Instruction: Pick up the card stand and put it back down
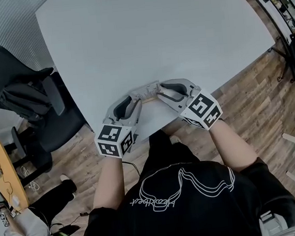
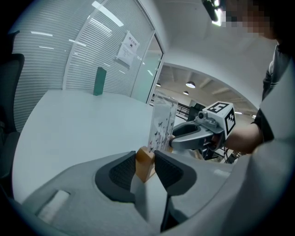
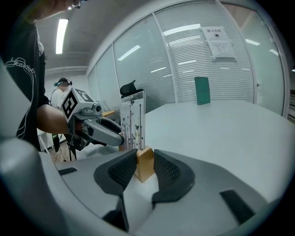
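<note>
The card stand point(image 1: 149, 98) is a small wooden bar holding an upright clear card printed with butterflies point(image 2: 162, 122) point(image 3: 132, 122). It stands near the front edge of the white table point(image 1: 155, 36). My left gripper point(image 1: 138, 98) point(image 2: 145, 167) grips one end of the wooden bar, with both pads against it. My right gripper point(image 1: 161, 94) point(image 3: 145, 168) grips the opposite end the same way. Each gripper faces the other across the card: the right gripper point(image 2: 179, 137) shows in the left gripper view, and the left gripper point(image 3: 115, 135) in the right gripper view.
A green box point(image 2: 99, 81) point(image 3: 202, 90) stands upright at the far side of the table. A black office chair point(image 1: 26, 95) sits left of the table, a round wooden table point(image 1: 2, 170) beside it. Glass walls with blinds lie beyond.
</note>
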The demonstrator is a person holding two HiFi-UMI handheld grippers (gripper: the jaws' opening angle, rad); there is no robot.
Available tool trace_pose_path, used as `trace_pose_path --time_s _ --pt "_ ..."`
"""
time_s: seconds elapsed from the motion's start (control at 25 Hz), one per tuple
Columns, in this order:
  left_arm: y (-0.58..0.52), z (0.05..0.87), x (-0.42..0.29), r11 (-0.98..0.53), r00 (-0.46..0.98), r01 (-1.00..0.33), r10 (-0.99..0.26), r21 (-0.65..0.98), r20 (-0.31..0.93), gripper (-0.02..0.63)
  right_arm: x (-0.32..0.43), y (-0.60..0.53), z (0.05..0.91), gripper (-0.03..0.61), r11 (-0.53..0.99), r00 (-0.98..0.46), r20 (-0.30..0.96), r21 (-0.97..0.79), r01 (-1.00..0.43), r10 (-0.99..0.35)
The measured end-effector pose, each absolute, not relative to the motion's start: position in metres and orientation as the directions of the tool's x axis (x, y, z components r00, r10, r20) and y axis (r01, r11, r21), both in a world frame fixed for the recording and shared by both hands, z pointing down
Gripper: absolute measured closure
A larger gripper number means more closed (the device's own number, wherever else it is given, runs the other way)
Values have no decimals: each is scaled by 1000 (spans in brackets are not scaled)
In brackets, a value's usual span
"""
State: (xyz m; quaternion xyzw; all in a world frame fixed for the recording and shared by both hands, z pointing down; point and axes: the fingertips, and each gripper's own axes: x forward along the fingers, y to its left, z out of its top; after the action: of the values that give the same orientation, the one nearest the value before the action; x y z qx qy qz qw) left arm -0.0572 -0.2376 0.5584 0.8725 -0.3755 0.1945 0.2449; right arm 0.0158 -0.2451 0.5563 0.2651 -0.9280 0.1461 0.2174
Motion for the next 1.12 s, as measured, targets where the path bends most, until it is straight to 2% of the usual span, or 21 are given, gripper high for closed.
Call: trace_pose_path --time_s 0.48,1.12 --pt "-223 529 -54 -580 620 -772 -595 260 512 480 19 -234 525 460 826 -782 434 -136 -547 -447" --pt "-155 438 -43 -557 576 -809 -690 187 438 480 31 -168 437 462 850 -819 355 -108 -515 -451"
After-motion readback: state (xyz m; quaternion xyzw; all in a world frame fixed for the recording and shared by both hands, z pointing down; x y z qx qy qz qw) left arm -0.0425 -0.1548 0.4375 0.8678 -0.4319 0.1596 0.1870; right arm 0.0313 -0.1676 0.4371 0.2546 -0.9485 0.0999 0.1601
